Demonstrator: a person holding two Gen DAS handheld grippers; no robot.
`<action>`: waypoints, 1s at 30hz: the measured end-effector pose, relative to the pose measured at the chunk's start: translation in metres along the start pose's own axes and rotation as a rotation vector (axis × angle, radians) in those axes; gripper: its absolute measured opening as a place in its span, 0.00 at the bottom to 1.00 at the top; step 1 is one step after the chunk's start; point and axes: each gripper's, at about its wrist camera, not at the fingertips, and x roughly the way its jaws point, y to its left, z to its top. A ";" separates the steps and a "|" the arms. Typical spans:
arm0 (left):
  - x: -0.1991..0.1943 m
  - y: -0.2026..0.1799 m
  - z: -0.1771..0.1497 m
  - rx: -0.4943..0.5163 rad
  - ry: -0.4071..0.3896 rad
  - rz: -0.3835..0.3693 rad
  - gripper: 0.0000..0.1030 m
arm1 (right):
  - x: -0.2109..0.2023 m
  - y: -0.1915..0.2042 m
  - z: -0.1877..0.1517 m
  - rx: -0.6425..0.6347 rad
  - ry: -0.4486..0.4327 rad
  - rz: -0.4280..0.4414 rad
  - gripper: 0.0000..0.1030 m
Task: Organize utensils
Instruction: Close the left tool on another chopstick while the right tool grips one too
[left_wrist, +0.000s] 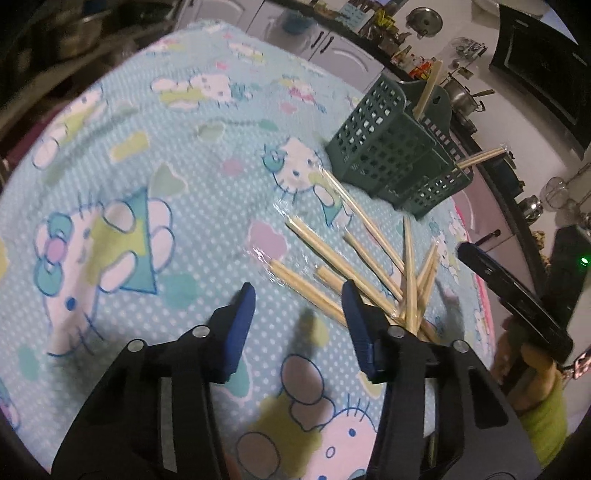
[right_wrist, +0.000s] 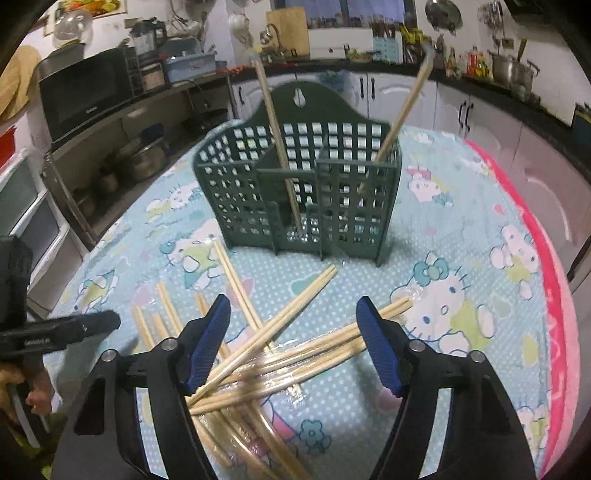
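Observation:
A dark green slotted utensil holder (right_wrist: 295, 192) stands on the table with chopsticks upright in it: one in the middle compartment (right_wrist: 275, 122) and one in the right compartment (right_wrist: 402, 110). It also shows in the left wrist view (left_wrist: 395, 147). Several plastic-wrapped wooden chopsticks (right_wrist: 288, 350) lie in a loose pile in front of the holder, also seen in the left wrist view (left_wrist: 354, 266). My right gripper (right_wrist: 293, 302) is open and empty above the pile. My left gripper (left_wrist: 299, 291) is open and empty at the pile's left edge.
The table wears a light blue cartoon-cat cloth (left_wrist: 147, 184) with a pink border (right_wrist: 546, 266). Kitchen counters, cabinets (right_wrist: 461, 110), a microwave (right_wrist: 85, 92) and pots surround it. The right gripper's body shows at the right of the left wrist view (left_wrist: 517, 295).

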 end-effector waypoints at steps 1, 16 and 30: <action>0.002 0.001 0.000 -0.006 0.006 -0.007 0.39 | 0.006 -0.002 0.001 0.014 0.013 0.004 0.62; 0.014 0.023 0.009 -0.167 0.035 -0.111 0.38 | 0.069 -0.021 0.016 0.175 0.157 -0.002 0.46; 0.021 0.042 0.016 -0.253 0.017 -0.125 0.16 | 0.089 -0.050 0.030 0.348 0.224 0.016 0.26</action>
